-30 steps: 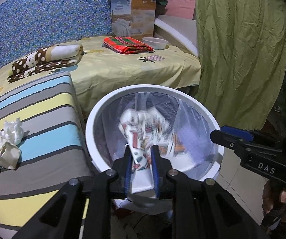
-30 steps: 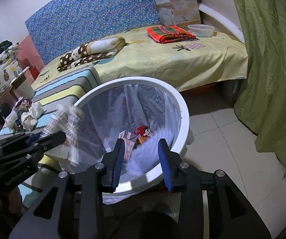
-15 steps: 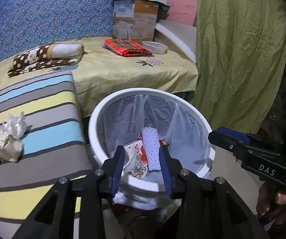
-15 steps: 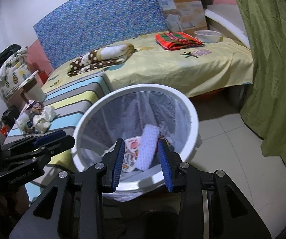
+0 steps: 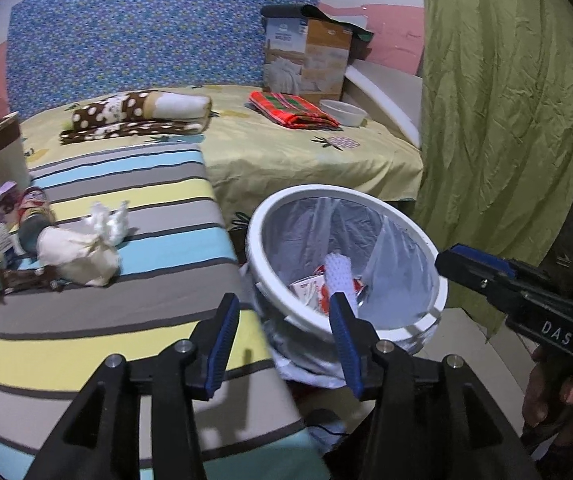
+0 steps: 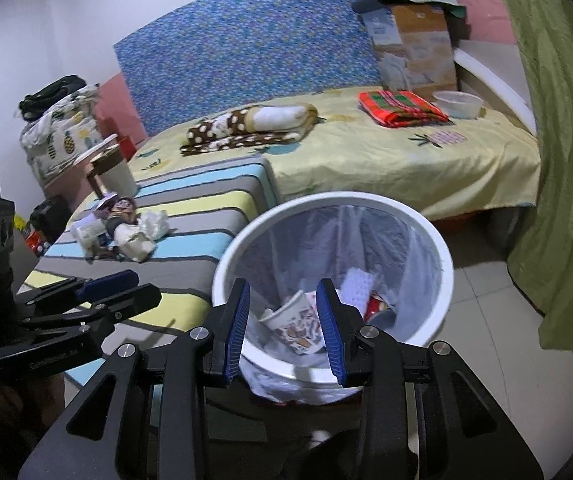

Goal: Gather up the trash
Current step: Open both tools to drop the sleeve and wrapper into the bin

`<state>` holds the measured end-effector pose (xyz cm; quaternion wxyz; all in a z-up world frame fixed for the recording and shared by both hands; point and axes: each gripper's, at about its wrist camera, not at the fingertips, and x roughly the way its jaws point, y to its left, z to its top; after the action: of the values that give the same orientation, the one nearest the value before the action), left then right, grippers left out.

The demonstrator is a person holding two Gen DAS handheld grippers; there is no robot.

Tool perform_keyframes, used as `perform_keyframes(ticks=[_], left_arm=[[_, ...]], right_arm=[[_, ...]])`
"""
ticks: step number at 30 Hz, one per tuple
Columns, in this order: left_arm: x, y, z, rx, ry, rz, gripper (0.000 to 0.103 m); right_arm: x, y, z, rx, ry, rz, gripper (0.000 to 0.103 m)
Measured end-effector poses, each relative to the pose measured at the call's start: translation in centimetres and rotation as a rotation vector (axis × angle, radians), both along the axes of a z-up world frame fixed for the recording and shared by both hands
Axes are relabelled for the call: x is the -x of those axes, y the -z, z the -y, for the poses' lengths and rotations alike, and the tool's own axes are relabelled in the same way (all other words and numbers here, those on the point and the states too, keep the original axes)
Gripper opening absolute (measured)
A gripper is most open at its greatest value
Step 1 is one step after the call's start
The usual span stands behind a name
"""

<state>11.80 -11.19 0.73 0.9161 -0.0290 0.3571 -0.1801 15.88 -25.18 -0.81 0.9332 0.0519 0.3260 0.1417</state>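
Now, left gripper (image 5: 284, 320): jaws have just been opening, stand apart, nothing between them.
Right gripper (image 6: 284, 322): jaws apart, empty, above the bin's near rim.
Round white plastic bin with clear liner (image 6: 444, 264): just beside the striped bed cover's right edge.
Printed paper cup (image 6: 294, 324): lying tilted inside the bin.
Crumpled white tissues (image 5: 86, 246): near the striped bed cover's (image 5: 86, 320) left edge.
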Motion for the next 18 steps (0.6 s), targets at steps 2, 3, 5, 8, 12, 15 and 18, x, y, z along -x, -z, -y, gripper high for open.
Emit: perform_keyframes(ticks=[2, 3, 5, 8, 12, 15, 18], left_arm=[[0.4, -0.2, -0.8, 0.001, -0.017, 0.004, 0.049], [0.7, -0.3, -1.1, 0.001, -0.026, 0.008, 0.049], [1.1, -0.6, -1.9, -0.003, -0.040, 0.014, 0.049], [1.8, -1.2, -3.0, -0.016, -0.070, 0.030, 0.049], [2.9, -2.2, -4.2, -0.013, -0.091, 0.049, 0.049], [3.8, -3.0, -4.8, -0.025, -0.108, 0.074, 0.049], [4.7, -3.9, -5.6, -0.028, -0.122, 0.097, 0.049]], right_arm=[[0.1, -0.4, -0.2, -0.010, -0.008, 0.014, 0.037], [0.2, -0.6, -0.4, -0.014, -0.014, 0.021, 0.037], [0.6, -1.3, -0.6, -0.013, -0.021, 0.046, 0.037], [1.2, -2.3, -1.3, 0.001, -0.039, 0.084, 0.037], [1.9, -4.0, -2.3, 0.009, -0.073, 0.107, 0.037], [2.3, -4.9, -2.9, 0.014, -0.091, 0.119, 0.037], [2.8, -5.9, -3.5, 0.020, -0.112, 0.144, 0.037]])
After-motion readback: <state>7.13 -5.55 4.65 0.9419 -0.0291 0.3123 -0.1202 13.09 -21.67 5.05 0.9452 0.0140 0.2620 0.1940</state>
